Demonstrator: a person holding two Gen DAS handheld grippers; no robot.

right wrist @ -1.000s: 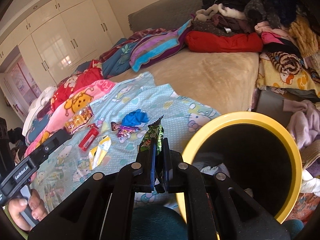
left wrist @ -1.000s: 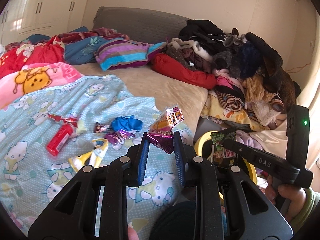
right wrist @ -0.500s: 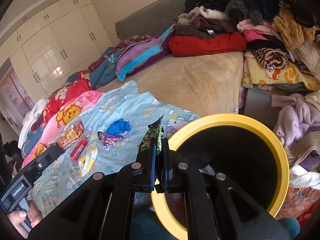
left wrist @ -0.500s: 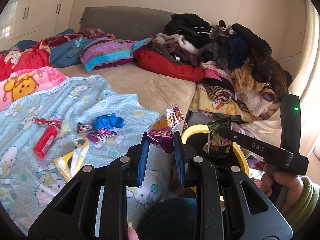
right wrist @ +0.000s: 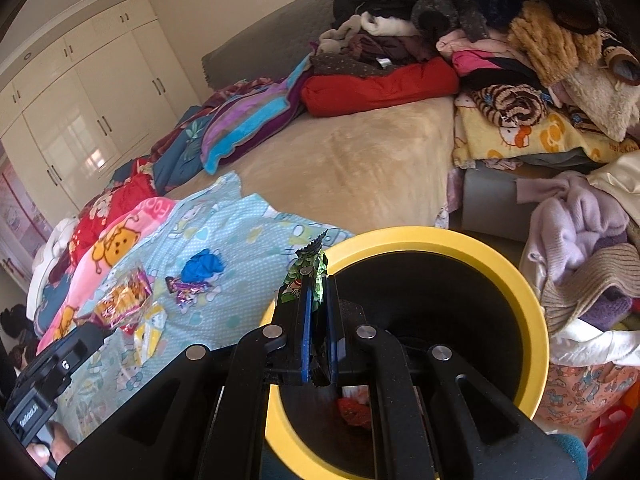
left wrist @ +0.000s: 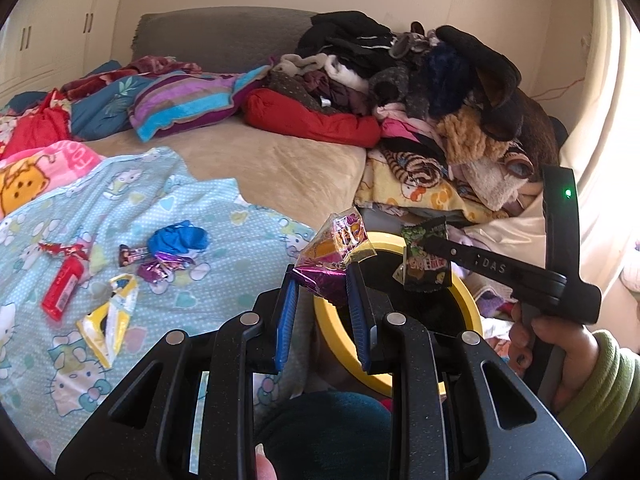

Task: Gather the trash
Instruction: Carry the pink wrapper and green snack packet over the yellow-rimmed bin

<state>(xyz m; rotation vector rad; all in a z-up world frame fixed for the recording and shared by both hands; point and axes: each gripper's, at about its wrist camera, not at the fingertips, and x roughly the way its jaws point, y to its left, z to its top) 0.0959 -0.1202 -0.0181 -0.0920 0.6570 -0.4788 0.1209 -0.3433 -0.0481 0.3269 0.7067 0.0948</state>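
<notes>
While the green wrapper [right wrist: 305,280] is pinched in my right gripper [right wrist: 316,320] at the yellow bin [right wrist: 532,300] rim, my left gripper [left wrist: 322,280] clamps a crinkled foil wrapper [left wrist: 336,248] beside it. Neither is dropped yet. Some trash already lies inside. On the blue sheet [left wrist: 224,220] remain a red tube [left wrist: 64,288], a yellow wrapper [left wrist: 112,320], a blue wad [left wrist: 180,236] and small purple wrappers [left wrist: 160,264].

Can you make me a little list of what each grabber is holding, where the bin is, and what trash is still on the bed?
left gripper: shut on purple and orange foil wrapper
right gripper: shut on green snack packet
bin: yellow-rimmed bin, beside the bed, under both grippers
inside bin: something red
trash on bed: red tube, blue crumpled piece, yellow wrapper, small purple wrappers
</notes>
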